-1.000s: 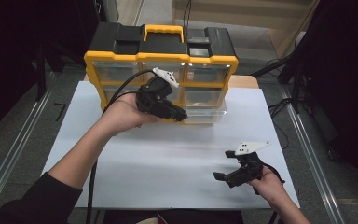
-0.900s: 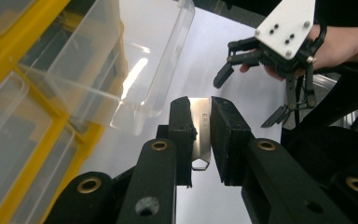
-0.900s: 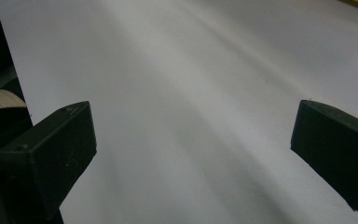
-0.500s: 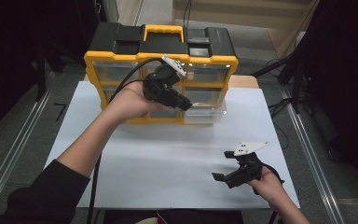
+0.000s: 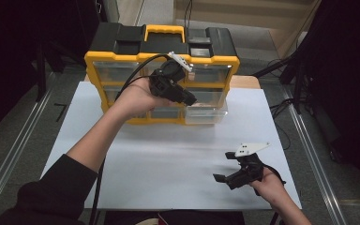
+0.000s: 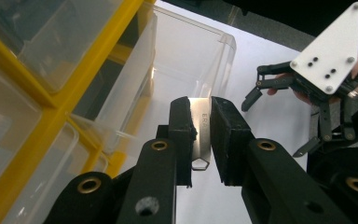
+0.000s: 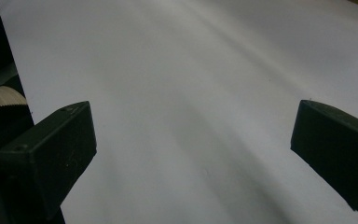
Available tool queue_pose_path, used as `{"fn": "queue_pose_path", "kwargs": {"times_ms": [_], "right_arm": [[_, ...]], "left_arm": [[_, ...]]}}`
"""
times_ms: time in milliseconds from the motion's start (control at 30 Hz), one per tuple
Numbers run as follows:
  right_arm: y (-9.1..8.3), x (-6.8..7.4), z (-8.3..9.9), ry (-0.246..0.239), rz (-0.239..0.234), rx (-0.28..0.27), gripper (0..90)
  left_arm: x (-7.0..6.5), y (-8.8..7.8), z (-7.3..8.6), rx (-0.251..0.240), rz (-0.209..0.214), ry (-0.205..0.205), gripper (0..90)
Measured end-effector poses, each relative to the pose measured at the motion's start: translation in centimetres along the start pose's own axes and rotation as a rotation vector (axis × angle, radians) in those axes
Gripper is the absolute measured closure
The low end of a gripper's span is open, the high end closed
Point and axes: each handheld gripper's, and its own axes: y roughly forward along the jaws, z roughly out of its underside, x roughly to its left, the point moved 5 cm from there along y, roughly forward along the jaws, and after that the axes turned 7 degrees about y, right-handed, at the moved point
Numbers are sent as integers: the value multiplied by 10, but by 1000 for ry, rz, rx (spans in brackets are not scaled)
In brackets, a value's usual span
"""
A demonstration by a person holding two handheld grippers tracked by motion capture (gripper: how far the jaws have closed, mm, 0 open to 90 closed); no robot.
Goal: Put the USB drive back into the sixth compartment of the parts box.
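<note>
High view: left tool (image 5: 191, 100), clamped on metal piece (image 6: 200, 133), rose toward organizer (image 5: 161, 70); right tool (image 5: 221, 177) stays apart.

Flat metal piece (image 6: 200, 135): lettering partly showing, rest lying hidden between pads; organizer (image 5: 161, 75) drawer contents blurring behind clear fronts, not telling

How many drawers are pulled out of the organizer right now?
1: the clear drawer at the organizer's bottom right sticks out over the table, under the left gripper. The arm hides part of the front, so another could be covered.
</note>
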Motion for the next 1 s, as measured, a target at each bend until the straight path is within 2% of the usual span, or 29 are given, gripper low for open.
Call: {"fn": "queue_pose_path", "kwargs": {"times_ms": [233,500,833,1000], "right_arm": [[-1,0,1,-2,-1,3,0],[-2,1,3,9,0,2,0],[-4,1,6,14,5,1,0],[-5,1,7,16,4,0,0]], "left_arm": [[4,9,-7,18,-31,7,799],[9,21,-11,25,-43,7,799],[13,36,-19,25,-46,16,798],[11,43,-21,34,-31,22,798]]}}
